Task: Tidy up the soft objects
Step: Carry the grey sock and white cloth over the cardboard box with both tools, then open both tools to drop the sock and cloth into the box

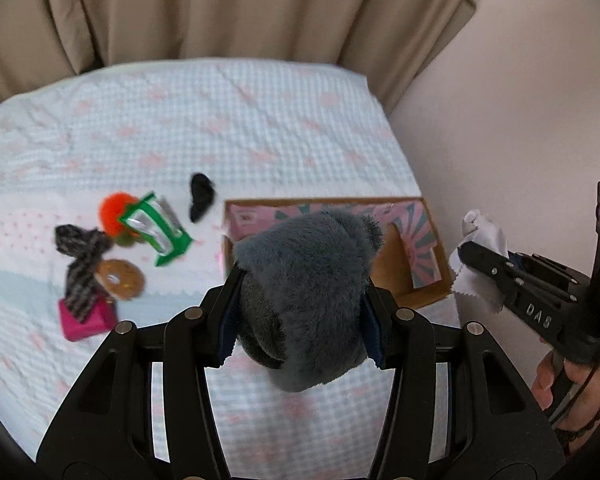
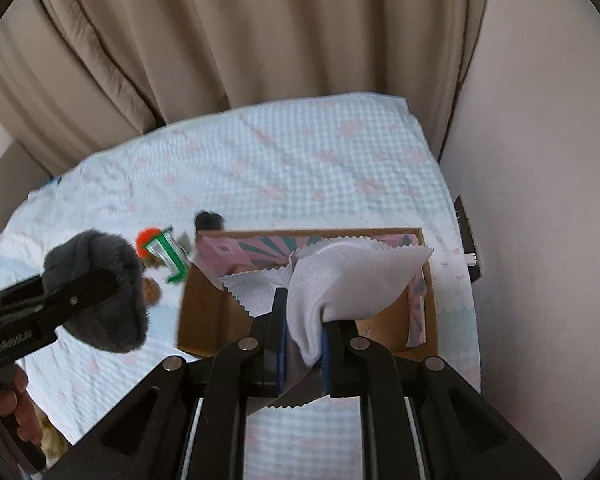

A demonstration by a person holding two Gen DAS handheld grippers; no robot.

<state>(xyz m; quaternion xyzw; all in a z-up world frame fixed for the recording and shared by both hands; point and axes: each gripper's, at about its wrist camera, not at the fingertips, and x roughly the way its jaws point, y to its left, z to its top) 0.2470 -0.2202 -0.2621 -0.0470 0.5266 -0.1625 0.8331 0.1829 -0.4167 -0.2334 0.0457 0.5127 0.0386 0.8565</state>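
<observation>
My left gripper (image 1: 300,300) is shut on a grey plush toy (image 1: 304,280) and holds it above the bed, just in front of the open cardboard box (image 1: 428,276). The toy also shows in the right wrist view (image 2: 100,280). My right gripper (image 2: 304,320) is shut on a white cloth with zigzag edges (image 2: 340,276) and holds it over the box (image 2: 204,312). In the left wrist view the right gripper (image 1: 472,252) with the cloth (image 1: 484,264) is beside the box's right edge.
On the bedspread (image 1: 260,128) left of the box lie a black soft item (image 1: 201,196), an orange pompom (image 1: 114,210), a green packet (image 1: 156,232), a grey knit bow (image 1: 80,268), a brown donut (image 1: 120,280) and a pink block (image 1: 84,322). A wall stands right, curtains behind.
</observation>
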